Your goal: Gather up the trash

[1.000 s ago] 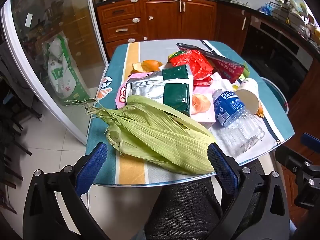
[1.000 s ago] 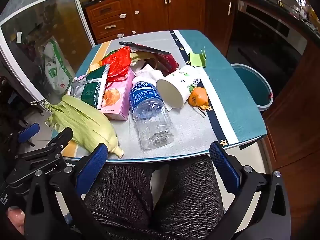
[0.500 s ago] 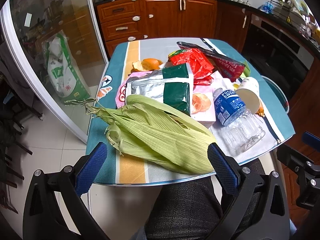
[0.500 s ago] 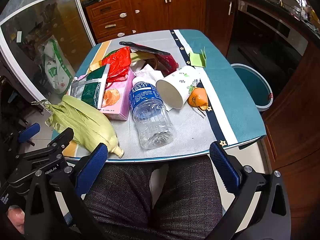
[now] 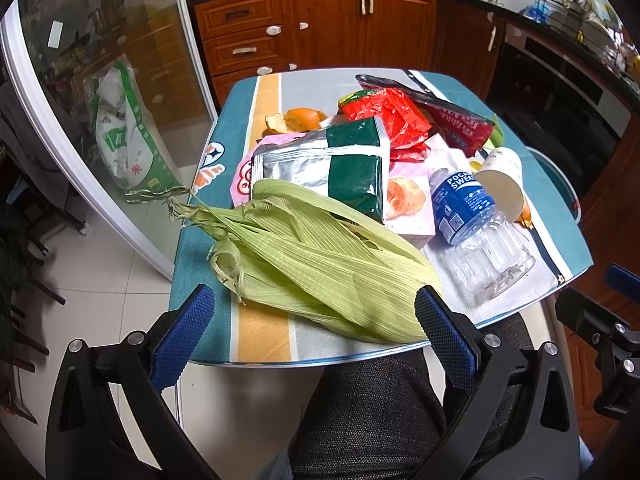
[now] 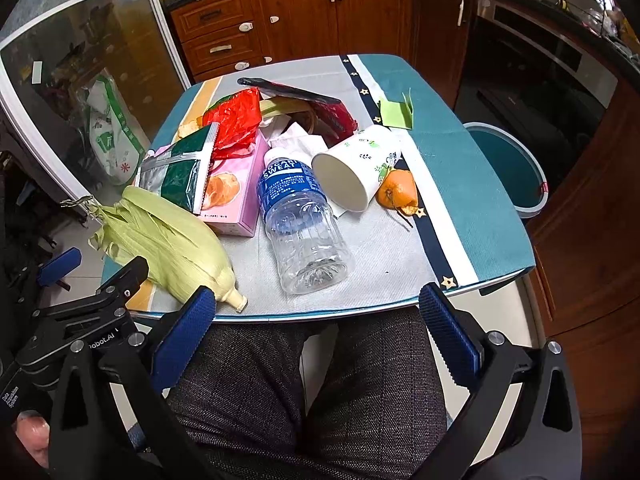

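Trash is heaped on a small table (image 6: pixel 448 152): a green corn husk (image 5: pixel 320 256) (image 6: pixel 172 240) at the near left edge, a silver-green foil bag (image 5: pixel 332 164) on a pink box (image 6: pixel 236 188), red wrappers (image 5: pixel 392 120), an empty clear bottle (image 6: pixel 304 224) (image 5: pixel 476 232), a tipped paper cup (image 6: pixel 356 164) and orange peel (image 6: pixel 396 192). My left gripper (image 5: pixel 316 336) is open, its fingers either side of the husk's near end, just short of it. My right gripper (image 6: pixel 320 336) is open above the person's lap, in front of the table edge below the bottle.
A teal bin (image 6: pixel 508 168) stands on the floor right of the table. A glass door (image 5: pixel 100 92) runs along the left, wooden cabinets (image 5: pixel 320 24) behind. The person's dark trousers (image 6: pixel 304 396) lie under both grippers. A green paper scrap (image 6: pixel 396 112) lies far right.
Both grippers have crept slightly forward toward the table; the trash lies as it did.
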The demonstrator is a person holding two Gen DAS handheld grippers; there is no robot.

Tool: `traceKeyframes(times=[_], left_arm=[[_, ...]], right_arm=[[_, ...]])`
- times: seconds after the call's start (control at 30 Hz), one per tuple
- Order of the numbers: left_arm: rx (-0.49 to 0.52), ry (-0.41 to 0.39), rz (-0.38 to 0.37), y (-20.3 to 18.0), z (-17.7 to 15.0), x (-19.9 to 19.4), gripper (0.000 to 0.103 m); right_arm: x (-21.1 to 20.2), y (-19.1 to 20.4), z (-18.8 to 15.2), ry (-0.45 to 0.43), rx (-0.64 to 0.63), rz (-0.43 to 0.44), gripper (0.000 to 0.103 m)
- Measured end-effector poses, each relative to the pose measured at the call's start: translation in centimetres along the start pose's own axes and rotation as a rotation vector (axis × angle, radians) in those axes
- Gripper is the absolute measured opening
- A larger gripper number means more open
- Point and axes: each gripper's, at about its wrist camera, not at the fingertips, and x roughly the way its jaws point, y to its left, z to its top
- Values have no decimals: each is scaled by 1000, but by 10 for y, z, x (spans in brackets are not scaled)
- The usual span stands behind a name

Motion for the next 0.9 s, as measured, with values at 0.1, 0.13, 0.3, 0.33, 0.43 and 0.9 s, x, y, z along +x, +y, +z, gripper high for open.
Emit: traceKeyframes(times=[0.1,0.13,0.3,0.33,0.43,0.9], left_arm=[[2,11,0,-1,-1,2,100],[1,14,0,-1,0,3,100],[-1,18,1,-2,-2,5,100],[-1,18,1,-1,-2,5,100],[-1,20,1,-1,-3,6,100],[-4,29,2,0,-5,7,100]], right_arm=[[1,0,-1,5,3,1,98],[2,-1,-1,8,4,3,98],[5,-3,-4,16,9,5,98],[6,-3,-5,17,10,6,98],[6,-3,-4,21,10,7,98],[8,-5,-6,28,18,7,98]])
